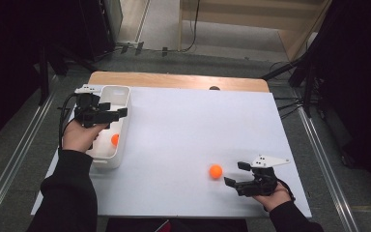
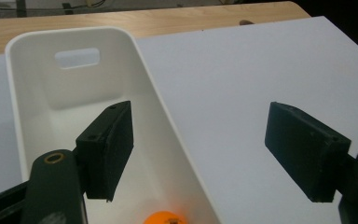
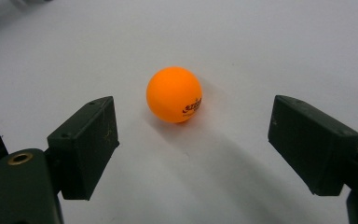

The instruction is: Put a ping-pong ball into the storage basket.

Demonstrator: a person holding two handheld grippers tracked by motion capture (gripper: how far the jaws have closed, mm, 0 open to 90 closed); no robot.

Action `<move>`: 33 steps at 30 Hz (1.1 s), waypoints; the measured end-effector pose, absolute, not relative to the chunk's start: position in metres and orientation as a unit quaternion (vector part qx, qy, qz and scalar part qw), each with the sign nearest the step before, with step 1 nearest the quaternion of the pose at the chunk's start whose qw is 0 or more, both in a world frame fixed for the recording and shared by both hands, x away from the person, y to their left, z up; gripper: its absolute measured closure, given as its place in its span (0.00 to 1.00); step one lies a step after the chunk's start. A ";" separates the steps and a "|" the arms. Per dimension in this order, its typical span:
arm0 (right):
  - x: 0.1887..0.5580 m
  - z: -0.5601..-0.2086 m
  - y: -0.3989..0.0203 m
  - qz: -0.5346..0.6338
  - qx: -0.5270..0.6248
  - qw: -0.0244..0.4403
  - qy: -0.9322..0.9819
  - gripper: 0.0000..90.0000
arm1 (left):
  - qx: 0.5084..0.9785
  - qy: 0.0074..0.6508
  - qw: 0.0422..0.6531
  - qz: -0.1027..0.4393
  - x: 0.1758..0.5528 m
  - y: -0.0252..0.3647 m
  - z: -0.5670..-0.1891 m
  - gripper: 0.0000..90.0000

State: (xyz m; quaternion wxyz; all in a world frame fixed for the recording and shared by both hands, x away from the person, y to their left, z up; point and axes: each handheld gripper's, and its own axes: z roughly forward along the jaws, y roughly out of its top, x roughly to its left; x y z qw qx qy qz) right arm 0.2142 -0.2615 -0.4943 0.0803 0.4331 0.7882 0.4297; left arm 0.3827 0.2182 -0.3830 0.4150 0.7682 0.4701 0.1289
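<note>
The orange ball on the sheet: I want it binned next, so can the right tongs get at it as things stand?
Probably yes: the right tongs stand open, facing the orange ball on the bare white sheet, nothing between.

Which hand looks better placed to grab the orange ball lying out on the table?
The right. Its gripper sits open just beside the loose ball, which lies ahead of its jaws. The left gripper hangs open over the white bin, where another ball already lies.
</note>
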 end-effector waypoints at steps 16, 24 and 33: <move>0.214 -0.494 -0.261 0.429 0.431 0.079 0.790 0.16 | 0.786 0.415 0.446 0.105 0.374 0.197 -0.375 0.27; 0.214 -0.494 -0.261 0.428 0.432 0.076 0.790 0.16 | 0.798 0.395 0.444 0.099 0.371 0.184 -0.375 0.27; 0.214 -0.495 -0.260 0.429 0.430 0.077 0.791 0.16 | 0.804 0.380 0.450 0.088 0.370 0.174 -0.378 0.27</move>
